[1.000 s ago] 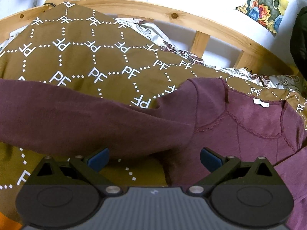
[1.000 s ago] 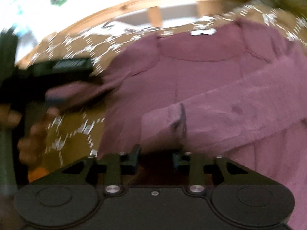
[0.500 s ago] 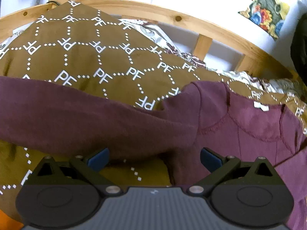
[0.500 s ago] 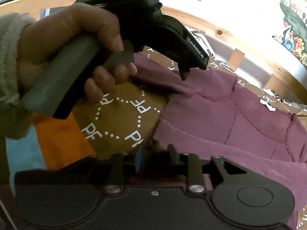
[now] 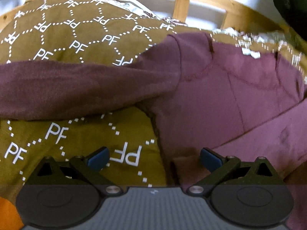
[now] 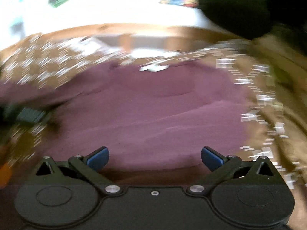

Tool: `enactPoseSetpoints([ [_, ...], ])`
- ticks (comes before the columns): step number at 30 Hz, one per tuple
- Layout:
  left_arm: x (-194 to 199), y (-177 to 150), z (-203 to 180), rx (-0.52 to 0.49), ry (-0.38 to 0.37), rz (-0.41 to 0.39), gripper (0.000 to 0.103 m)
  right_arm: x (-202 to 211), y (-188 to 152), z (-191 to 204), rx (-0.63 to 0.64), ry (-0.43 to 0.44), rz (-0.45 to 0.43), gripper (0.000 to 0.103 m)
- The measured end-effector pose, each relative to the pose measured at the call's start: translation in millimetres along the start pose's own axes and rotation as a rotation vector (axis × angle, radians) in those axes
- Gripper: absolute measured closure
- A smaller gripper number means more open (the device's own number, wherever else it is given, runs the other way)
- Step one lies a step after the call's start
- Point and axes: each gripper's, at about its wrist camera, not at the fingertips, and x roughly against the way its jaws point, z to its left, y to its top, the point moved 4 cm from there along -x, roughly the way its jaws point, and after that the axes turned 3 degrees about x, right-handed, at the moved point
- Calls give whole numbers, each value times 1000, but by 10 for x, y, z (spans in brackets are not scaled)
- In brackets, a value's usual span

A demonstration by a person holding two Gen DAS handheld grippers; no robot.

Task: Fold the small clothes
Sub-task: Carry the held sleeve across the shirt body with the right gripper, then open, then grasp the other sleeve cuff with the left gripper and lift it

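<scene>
From the left wrist camera, the left tool [image 5: 153, 158] is spread wide and holds nothing, poised over a maroon long-sleeved top [image 5: 220, 99] that lies flat on an olive-brown bedspread [image 5: 76, 38] printed with white "PF" letters; one sleeve [image 5: 76, 88] stretches out to the left, and a wooden bed frame [image 5: 182, 5] runs behind. From the right wrist camera, which is badly blurred, the right tool [image 6: 154, 158] is also wide apart and empty, just above the maroon top's body.
</scene>
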Motion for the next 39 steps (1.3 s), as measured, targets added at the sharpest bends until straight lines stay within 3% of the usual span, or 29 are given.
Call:
enactPoseSetpoints([
  [4, -15, -66, -67, -42, 39, 3, 0, -173, 149, -504, -87, -110, -39, 6],
  [7, -27, -91, -111, -62, 68, -5, 0, -351, 171, -801, -147, -114, -22, 23],
  [10, -30, -111, -139, -50, 62, -19, 0, -529, 169, -969, -214, -104, 8, 31],
  [12, -38, -131, -149, -36, 61, -20, 0, -620, 170, -1026, -241, -97, 9, 51],
  [13, -38, -138, -158, -38, 66, -23, 0, -643, 154, -1035, -249, -99, 25, 76],
  [14, -35, -142, -170, -42, 69, -26, 0, -682, 141, -1061, -263, -90, 40, 86],
  [16, -26, -141, -183, -50, 67, -28, 0, -670, 148, -1066, -279, -79, 28, 91],
  [20, -30, -152, -185, -53, 54, -24, 0, -564, 205, -1097, -244, -145, -13, 98],
  [27, -42, -217, -229, -94, 72, -53, 0, -688, 82, -1127, -229, -171, 29, 98],
  [30, -6, -203, -202, -87, 60, -50, 0, -640, 133, -1087, -203, -180, 7, 90],
  [33, 117, -146, -127, -49, 49, -104, 0, -637, 195, -1063, -171, -179, -8, 69],
  [35, 275, -98, -34, -31, 43, -184, 0, -636, 226, -1046, -160, -177, -21, 42],
  [37, 395, -44, 83, -19, 70, -234, 0, -668, 230, -1034, -161, -177, -20, 33],
  [39, 506, 4, 265, 24, 109, -271, 0, -677, 224, -1017, -187, -172, -22, 30],
])
